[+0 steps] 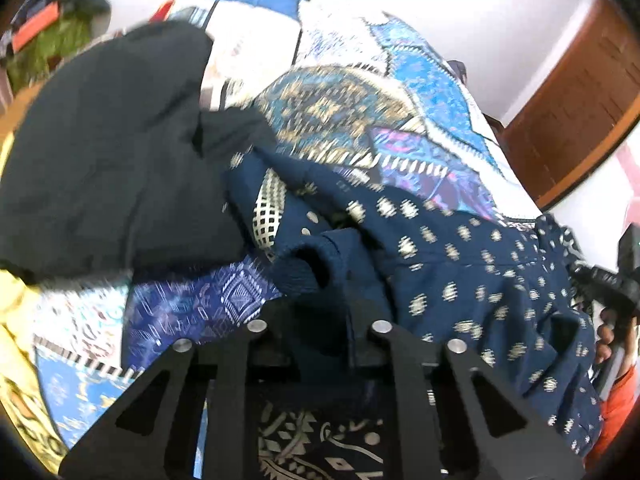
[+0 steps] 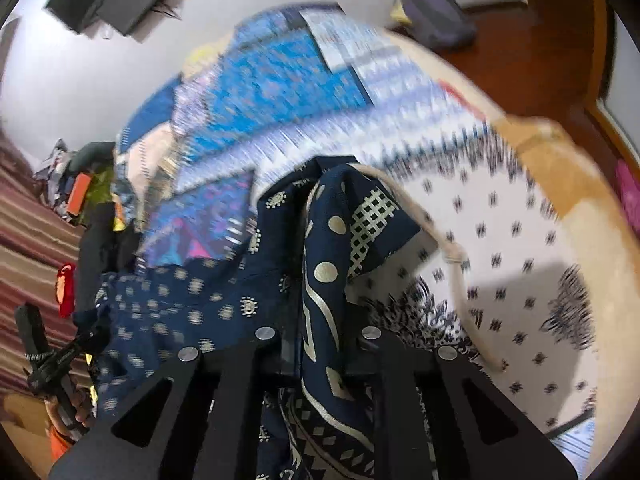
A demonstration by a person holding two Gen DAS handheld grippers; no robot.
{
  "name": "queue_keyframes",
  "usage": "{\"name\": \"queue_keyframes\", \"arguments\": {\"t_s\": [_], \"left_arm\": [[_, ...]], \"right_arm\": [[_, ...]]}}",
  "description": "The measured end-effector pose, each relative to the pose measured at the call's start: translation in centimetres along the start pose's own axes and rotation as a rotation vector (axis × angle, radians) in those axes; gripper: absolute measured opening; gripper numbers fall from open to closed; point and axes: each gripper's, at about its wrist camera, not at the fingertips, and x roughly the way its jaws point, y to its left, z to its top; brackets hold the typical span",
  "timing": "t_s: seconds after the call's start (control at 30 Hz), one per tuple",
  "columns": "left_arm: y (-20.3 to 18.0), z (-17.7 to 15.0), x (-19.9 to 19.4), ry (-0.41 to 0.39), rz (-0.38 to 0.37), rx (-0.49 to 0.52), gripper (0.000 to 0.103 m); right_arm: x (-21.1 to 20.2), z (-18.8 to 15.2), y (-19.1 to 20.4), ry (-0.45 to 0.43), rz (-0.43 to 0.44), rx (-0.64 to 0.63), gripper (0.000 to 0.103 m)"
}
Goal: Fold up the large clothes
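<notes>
Left gripper (image 1: 320, 312), left wrist view: jaws drawn narrow, pinched on a hem fold of navy printed garment (image 1: 460, 264). Garment heaped on patchwork bedspread (image 1: 400, 80), just right of black cloth (image 1: 108, 152). Thin, limp, light; likely to sag and slide unless taken at edges or corners.

Right gripper (image 2: 320, 344), right wrist view: jaws nearly closed, clamped on a bordered edge of the same garment, which runs up between the fingers. Cream cord (image 2: 444, 256) trails off that edge, over the bedspread's white section. Better hold probably at seam or border, where cloth doubles.
</notes>
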Motion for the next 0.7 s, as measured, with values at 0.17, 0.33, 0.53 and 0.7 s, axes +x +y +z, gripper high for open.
{"name": "queue_keyframes", "arguments": {"t_s": [0.17, 0.33, 0.53, 0.7], "left_arm": [[-0.7, 2.8, -3.5, -0.061, -0.075, -0.012, 0.014], [-3.5, 7.1, -7.5, -0.182, -0.085, 0.055, 0.013], [-5.1, 12.3, -8.2, -0.271, -0.029, 0.107, 0.013], [-3.9, 15.7, -4.8, -0.237, -0.005, 0.087, 0.013]], "right_arm": [[-4.3, 1.9, 3.6, -0.098, 0.031, -0.107, 0.008], [-6.7, 4.5, 8.0, -0.188, 0.02, -0.233, 0.008], [-5.5, 8.3, 9.8, -0.242, -0.017, -0.268, 0.007], [-1.6, 11.6, 8.6, -0.218, -0.065, -0.232, 0.007]]}}
